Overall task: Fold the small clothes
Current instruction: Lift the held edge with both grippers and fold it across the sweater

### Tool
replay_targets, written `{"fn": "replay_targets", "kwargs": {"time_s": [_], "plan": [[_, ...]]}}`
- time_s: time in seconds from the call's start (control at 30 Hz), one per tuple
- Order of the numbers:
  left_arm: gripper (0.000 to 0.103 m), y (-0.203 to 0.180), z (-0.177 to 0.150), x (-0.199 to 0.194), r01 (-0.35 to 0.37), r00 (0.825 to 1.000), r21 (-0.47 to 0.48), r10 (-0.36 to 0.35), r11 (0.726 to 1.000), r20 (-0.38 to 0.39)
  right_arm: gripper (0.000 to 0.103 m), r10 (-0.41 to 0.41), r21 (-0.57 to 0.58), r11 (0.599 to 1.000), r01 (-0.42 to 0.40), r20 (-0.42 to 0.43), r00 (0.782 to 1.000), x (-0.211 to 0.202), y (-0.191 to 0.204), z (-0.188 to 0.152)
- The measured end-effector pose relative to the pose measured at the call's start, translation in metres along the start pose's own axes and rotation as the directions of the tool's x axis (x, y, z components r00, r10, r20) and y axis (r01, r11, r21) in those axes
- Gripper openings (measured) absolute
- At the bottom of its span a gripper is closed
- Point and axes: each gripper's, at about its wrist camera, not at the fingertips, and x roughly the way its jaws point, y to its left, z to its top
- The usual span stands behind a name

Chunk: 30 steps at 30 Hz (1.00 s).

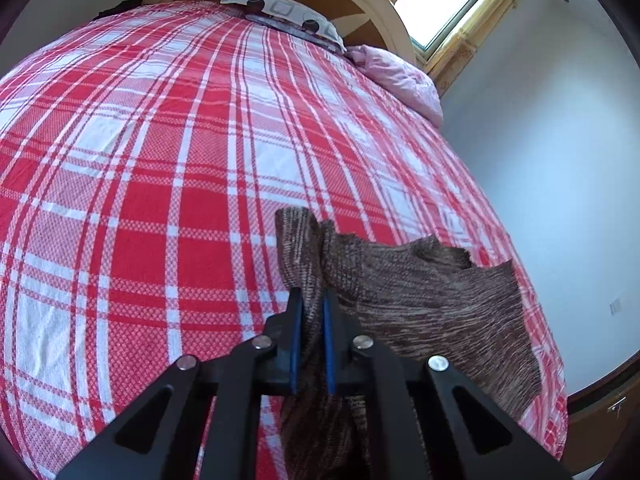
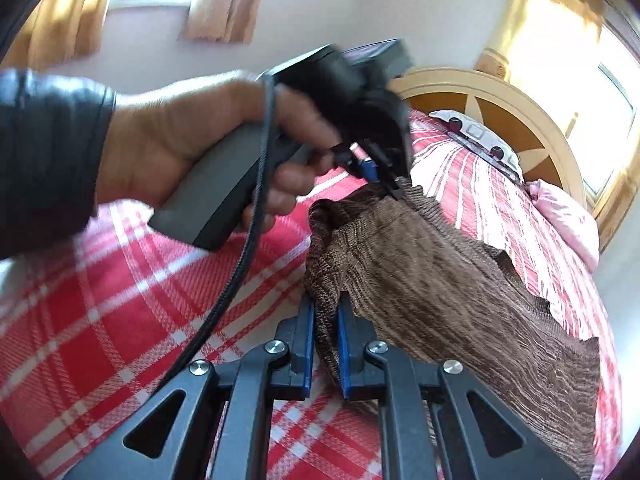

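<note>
- The left gripper [image 1: 311, 300] is matte black, with blue pads lining its two fingers.
- Round silver screws sit at the joints of its slotted black linkage arms.
- The right gripper [image 2: 325, 312] is built the same: black, blue pads, silver screws.
- The left hand [image 2: 188, 136] is bare-skinned, its wrist in a dark leather-like sleeve [image 2: 48, 152].
- That unit has a grey handle [image 2: 216, 200] and a braided black cable [image 2: 256, 208].

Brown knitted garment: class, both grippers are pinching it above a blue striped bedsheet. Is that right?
Not quite. Both grippers, left and right, do pinch the brown knitted garment, but the left wrist view shows the bedsheet is red and white plaid, not blue striped.
</note>
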Motion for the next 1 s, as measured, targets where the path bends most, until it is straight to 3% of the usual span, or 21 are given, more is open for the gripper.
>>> {"fn": "replay_targets", "kwargs": {"time_s": [0.33, 0.5, 0.6, 0.67, 0.73, 1.0], "plan": [[0.009, -0.022, 0.002, -0.006, 0.009, 0.998, -0.003, -0.009, 1.000, 0.060, 0.009, -0.015, 0.049, 0.999, 0.011, 0.074, 0.997, -0.028, -0.023, -0.004], [0.010, -0.022, -0.001, 0.008, -0.049, 0.999, -0.021, 0.049, 0.999, 0.012, 0.009, -0.006, 0.055, 0.998, 0.003, 0.051, 0.999, -0.028, -0.023, -0.011], [0.016, -0.006, -0.004, 0.013, -0.049, 0.999, -0.087, 0.048, 0.995, -0.008, 0.009, 0.019, 0.069, 0.997, -0.022, 0.036, 0.999, -0.023, -0.021, -0.015], [0.036, 0.002, -0.006, 0.014, -0.058, 0.998, -0.126, 0.056, 0.990, -0.017, 0.009, 0.034, 0.066, 0.997, -0.036, 0.029, 0.999, -0.021, -0.016, -0.016], [0.043, 0.012, -0.008, 0.014, -0.050, 0.999, -0.154, 0.049, 0.987, -0.011, 0.009, 0.040, 0.059, 0.997, -0.041, 0.026, 0.999, -0.019, -0.013, -0.016], [0.044, 0.018, -0.009, 0.014, 0.033, 0.999, -0.187, -0.036, 0.982, -0.015, 0.009, 0.047, 0.036, 0.998, -0.047, -0.004, 0.999, -0.013, -0.003, -0.017]]}}
